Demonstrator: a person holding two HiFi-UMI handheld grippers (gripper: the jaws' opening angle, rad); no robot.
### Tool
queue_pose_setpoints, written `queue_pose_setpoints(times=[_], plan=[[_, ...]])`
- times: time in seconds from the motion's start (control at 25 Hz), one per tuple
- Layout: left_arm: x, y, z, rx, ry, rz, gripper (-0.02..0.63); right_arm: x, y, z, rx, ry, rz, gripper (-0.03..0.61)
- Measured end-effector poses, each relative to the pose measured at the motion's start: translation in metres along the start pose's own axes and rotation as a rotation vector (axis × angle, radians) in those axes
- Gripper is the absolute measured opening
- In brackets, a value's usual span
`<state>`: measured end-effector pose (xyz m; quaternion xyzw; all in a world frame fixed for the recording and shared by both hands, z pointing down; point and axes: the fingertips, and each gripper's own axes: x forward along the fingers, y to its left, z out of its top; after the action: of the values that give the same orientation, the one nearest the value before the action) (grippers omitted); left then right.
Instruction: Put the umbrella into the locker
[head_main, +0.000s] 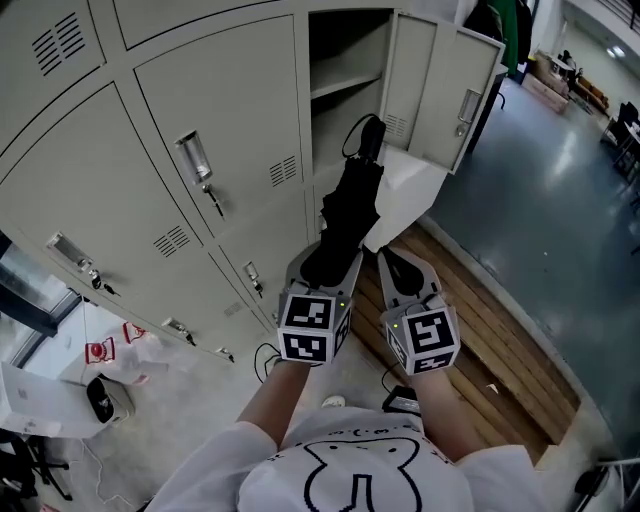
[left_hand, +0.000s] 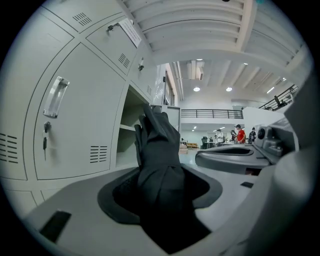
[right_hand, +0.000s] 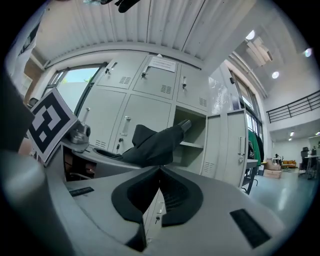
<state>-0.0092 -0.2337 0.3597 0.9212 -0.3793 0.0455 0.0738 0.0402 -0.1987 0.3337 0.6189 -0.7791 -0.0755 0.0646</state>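
wooden platform (head_main: 500, 330): right | green garment (head_main: 520, 32): hanging | white bag (head_main: 150, 358): lower left

Industrial hall: grey metal lockers (head_main: 215, 110), mezzanine railing (left_hand: 210, 114)

The person wears a white short-sleeved T-shirt (head_main: 350, 478) with a black outline drawing. The left hand-held gripper (head_main: 328, 268) and right hand-held gripper (head_main: 405, 270) are pale grey with black pads. Each bears a cube (head_main: 308, 328) of black-and-white square markers.
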Motion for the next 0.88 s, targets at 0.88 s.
queue_pose_setpoints(times=[0.88], plan=[[0.173,0.043,-0.021,-0.135,0.176,0.184,0.259,0.118,-0.122,-0.033,0.054,-0.026,0.148,0.012]])
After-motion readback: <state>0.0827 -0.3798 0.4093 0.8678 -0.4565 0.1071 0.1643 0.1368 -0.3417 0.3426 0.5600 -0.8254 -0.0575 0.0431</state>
